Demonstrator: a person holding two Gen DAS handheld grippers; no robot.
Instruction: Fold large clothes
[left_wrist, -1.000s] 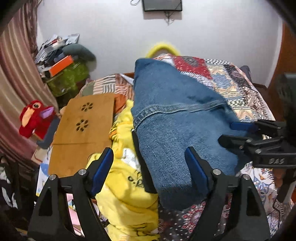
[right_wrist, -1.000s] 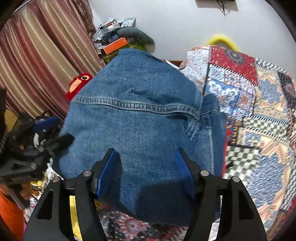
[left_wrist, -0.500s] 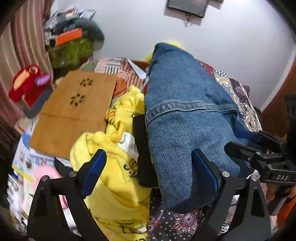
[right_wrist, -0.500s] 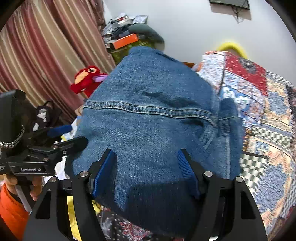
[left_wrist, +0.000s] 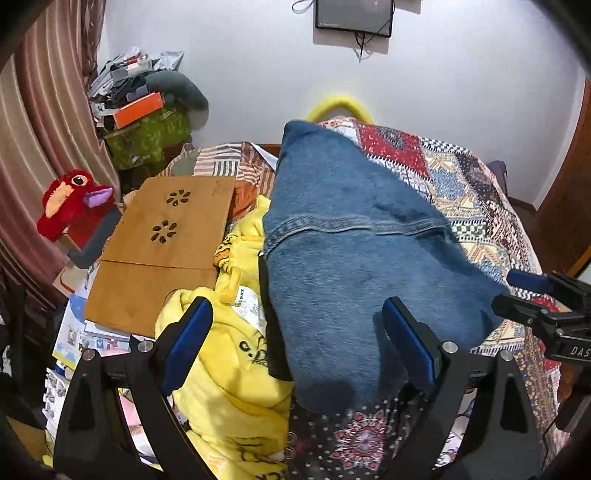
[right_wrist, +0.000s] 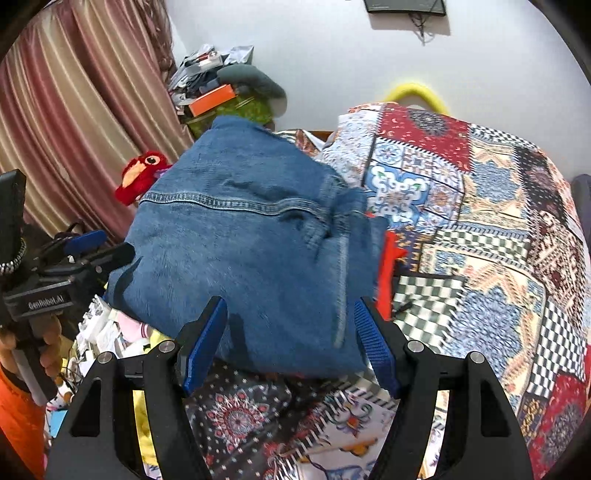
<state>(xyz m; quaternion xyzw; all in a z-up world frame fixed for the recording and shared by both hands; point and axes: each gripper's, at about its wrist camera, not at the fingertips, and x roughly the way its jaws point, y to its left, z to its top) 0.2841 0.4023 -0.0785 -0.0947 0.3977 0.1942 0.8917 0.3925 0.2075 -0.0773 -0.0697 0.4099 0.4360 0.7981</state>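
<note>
A folded blue denim garment (left_wrist: 351, 251) lies on the patchwork bedspread (left_wrist: 461, 184), its near edge toward me; it also shows in the right wrist view (right_wrist: 251, 243). My left gripper (left_wrist: 299, 339) is open and empty, just in front of the garment's near left edge. My right gripper (right_wrist: 291, 339) is open and empty, at the garment's near edge. Each gripper shows in the other's view: the right one (left_wrist: 517, 295) at the garment's right side, the left one (right_wrist: 99, 247) at its left side.
A yellow fleece garment (left_wrist: 229, 350) lies bunched left of the denim. A wooden lap tray (left_wrist: 162, 243) and a red plush bird (left_wrist: 70, 199) sit further left. A cluttered pile (left_wrist: 144, 107) stands in the corner by the curtain (right_wrist: 74, 92). A red cloth (right_wrist: 389, 266) peeks out beside the denim.
Both grippers have drawn back from the denim garment, which lies still. The view shows more of the bed and the room.
</note>
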